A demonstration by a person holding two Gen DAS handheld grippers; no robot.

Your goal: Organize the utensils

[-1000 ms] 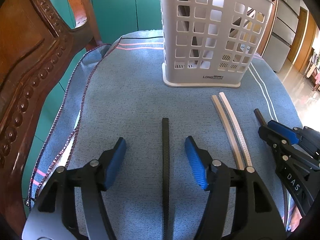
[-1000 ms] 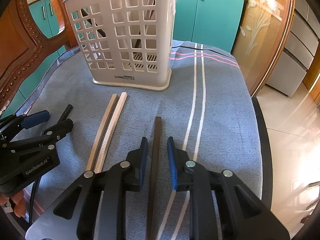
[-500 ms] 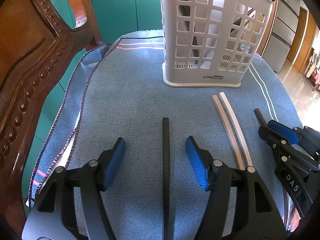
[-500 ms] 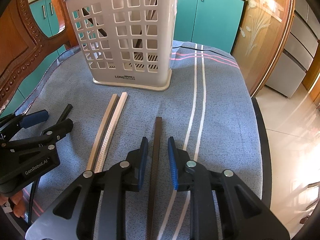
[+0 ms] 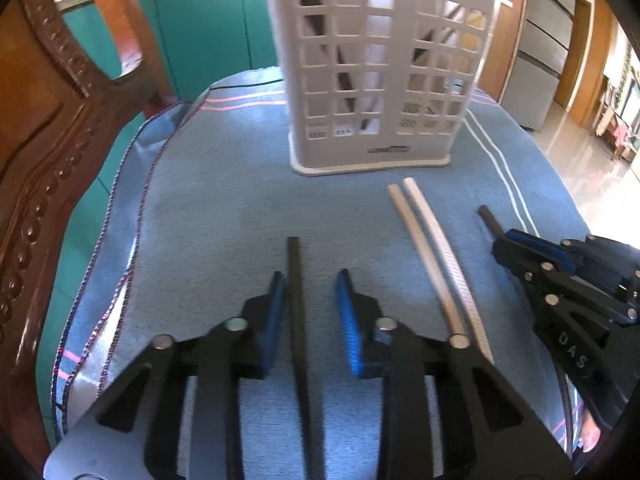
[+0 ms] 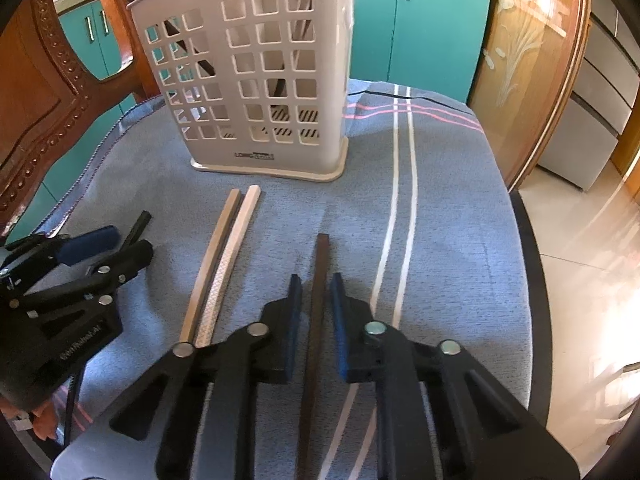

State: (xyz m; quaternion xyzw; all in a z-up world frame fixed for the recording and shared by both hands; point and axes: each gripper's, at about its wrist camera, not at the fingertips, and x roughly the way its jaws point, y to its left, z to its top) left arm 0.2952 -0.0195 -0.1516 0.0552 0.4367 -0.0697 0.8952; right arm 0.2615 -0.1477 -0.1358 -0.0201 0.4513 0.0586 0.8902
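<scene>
While the left tool [image 5: 310,280] closes round a black chopstick [image 5: 294,264], the right tool [image 6: 316,284] clamps a brown chopstick [image 6: 321,256].

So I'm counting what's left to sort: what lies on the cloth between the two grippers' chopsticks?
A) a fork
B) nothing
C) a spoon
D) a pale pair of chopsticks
D: a pale pair of chopsticks lies side by side on the blue cloth, in front of the white basket.

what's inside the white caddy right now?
Through the grid holes of the white caddy, a few slanted sticks show: one dark brown, one dark, one pale. An exact count isn't possible, as the walls cover most of them. The slotted floor shows low down.
</scene>
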